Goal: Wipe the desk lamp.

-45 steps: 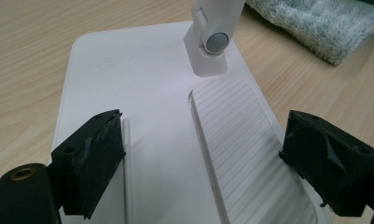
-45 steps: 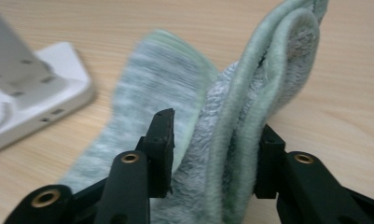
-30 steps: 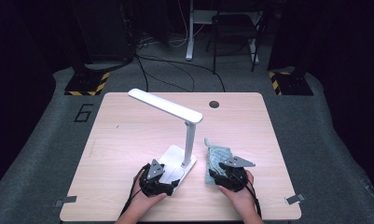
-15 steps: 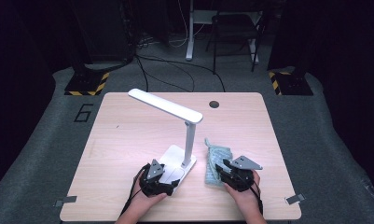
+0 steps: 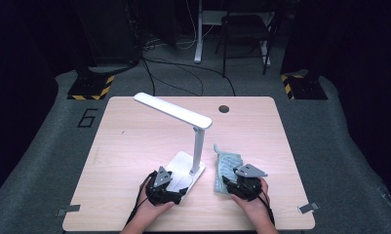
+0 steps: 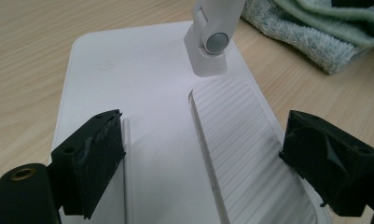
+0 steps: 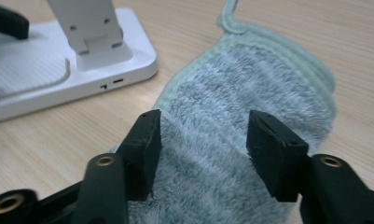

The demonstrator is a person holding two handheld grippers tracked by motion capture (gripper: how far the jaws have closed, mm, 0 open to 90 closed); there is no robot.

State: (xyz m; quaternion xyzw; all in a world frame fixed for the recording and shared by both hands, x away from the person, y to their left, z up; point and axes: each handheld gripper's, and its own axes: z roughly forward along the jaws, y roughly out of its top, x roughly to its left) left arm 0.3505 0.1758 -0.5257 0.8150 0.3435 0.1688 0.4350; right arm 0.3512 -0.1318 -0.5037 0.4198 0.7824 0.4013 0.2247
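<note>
While the high view takes in the whole light wooden table [image 5: 134,146] with both hands at its near edge, it hides how the jaws stand, and the two gripper views supply that. In the left gripper view the left gripper [image 6: 203,154] has its black jaws spread wide over the flat white base [image 6: 152,116] of the white folding desk lamp [image 5: 183,122], one jaw over the smooth part and the other past the ribbed panel [image 6: 245,154]; neither pad presses on anything. Just ahead of those jaws stands the hinge foot of the lamp's stem [image 6: 210,44], and beyond it to the right a corner of the cloth shows. In the right gripper view the right gripper [image 7: 203,154] hangs over the fluffy pale-green folded cloth [image 7: 250,93], directly under and ahead of its jaws; the jaws have just been opening and now stand apart with pile between them, gripping nothing. To their left lies the base's edge with a small port [image 7: 114,83].

Only the high view shows the lamp's long head [image 5: 172,110] slanting away from the left gripper [image 5: 163,187], and the cloth [image 5: 226,165] reaching forward from the right gripper [image 5: 242,185].

Counted: one lamp, one cloth, two grippers, one table with one round hole [image 5: 224,108].
</note>
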